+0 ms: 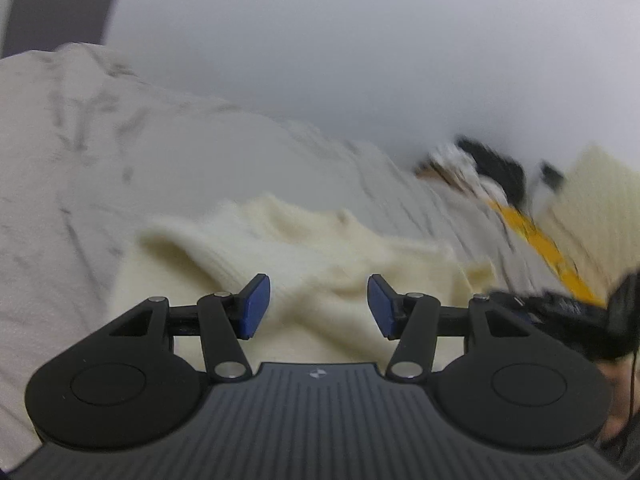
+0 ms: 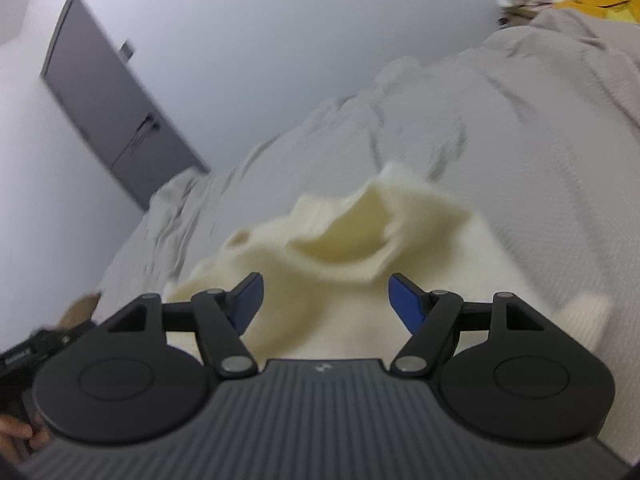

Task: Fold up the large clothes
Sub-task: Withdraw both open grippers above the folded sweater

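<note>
A cream knitted sweater (image 1: 304,248) lies rumpled on the grey-sheeted bed (image 1: 80,152), centre frame. Both the left hand-held gripper (image 1: 319,306) and right hand-held gripper (image 2: 326,302) hover above it, jaws spread wide, gripping nothing.

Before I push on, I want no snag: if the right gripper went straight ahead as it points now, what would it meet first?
Most likely the cream sweater. The right gripper stands open and empty, aimed at its raised fold; the grey bedcover lies beyond. Blur makes depth uncertain.
</note>
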`<action>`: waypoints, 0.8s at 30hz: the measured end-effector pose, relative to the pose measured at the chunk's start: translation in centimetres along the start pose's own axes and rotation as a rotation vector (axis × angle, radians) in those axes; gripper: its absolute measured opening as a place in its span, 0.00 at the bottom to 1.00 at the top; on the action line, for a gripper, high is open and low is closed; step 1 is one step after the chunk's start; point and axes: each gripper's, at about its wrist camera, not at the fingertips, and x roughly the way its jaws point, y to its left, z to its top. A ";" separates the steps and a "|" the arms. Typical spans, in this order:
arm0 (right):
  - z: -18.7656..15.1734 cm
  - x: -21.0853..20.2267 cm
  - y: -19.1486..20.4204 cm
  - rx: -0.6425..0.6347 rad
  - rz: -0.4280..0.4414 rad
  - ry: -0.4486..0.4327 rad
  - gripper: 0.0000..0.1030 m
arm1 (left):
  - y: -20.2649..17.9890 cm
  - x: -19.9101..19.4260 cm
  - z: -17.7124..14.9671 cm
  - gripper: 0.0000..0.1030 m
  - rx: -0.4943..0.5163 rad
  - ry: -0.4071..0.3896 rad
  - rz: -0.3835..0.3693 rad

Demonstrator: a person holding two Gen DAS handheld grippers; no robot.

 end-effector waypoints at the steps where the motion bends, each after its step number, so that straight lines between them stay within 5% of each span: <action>1: -0.3 0.2 0.5 -0.020 0.008 0.013 0.70 | -0.6 0.4 -0.5 0.58 0.001 0.026 -0.012; 4: -1.2 0.9 1.8 -0.107 -0.012 0.054 0.68 | -2.2 2.4 -2.4 0.58 0.007 0.127 -0.020; 7: -1.7 1.9 2.1 -0.157 -0.036 0.081 0.58 | -4.1 4.2 -3.4 0.58 0.155 0.199 0.068; 12: -1.6 3.5 1.5 -0.192 -0.113 0.102 0.45 | -2.8 5.1 -2.5 0.57 0.113 0.159 0.130; 24: 1.1 8.2 -0.3 -0.231 -0.199 0.107 0.45 | 3.3 6.8 1.1 0.57 -0.034 0.009 0.335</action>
